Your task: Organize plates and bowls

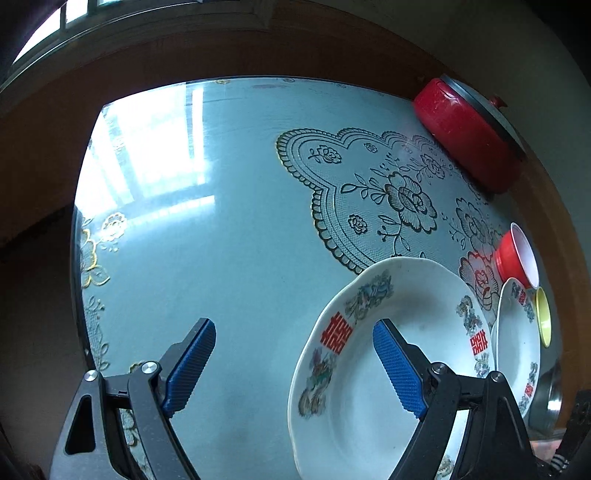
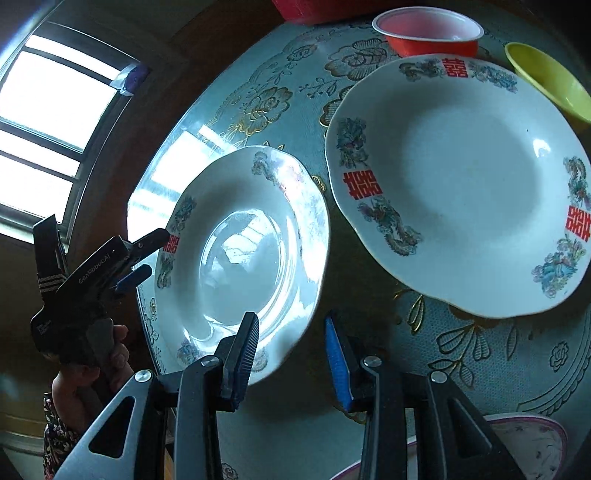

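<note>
Two white plates with red characters and dragon patterns lie on the blue tablecloth. In the left wrist view the nearer plate (image 1: 384, 369) sits under my right finger, and my left gripper (image 1: 291, 363) is open with its left finger over bare cloth. The second plate (image 1: 517, 343) lies further right. In the right wrist view my right gripper (image 2: 291, 354) is open, its left finger over the near edge of the left plate (image 2: 243, 258); the other plate (image 2: 461, 177) is to the right. The left gripper (image 2: 142, 258) shows open at that plate's left rim.
A red bowl with white inside (image 1: 517, 254) (image 2: 428, 33) and a yellow bowl (image 1: 543, 317) (image 2: 550, 77) stand beyond the plates. A red lidded pot (image 1: 469, 129) is at the table's far right. A metal bowl (image 1: 550, 398) and a pinkish-rimmed dish (image 2: 528, 443) lie near the edges.
</note>
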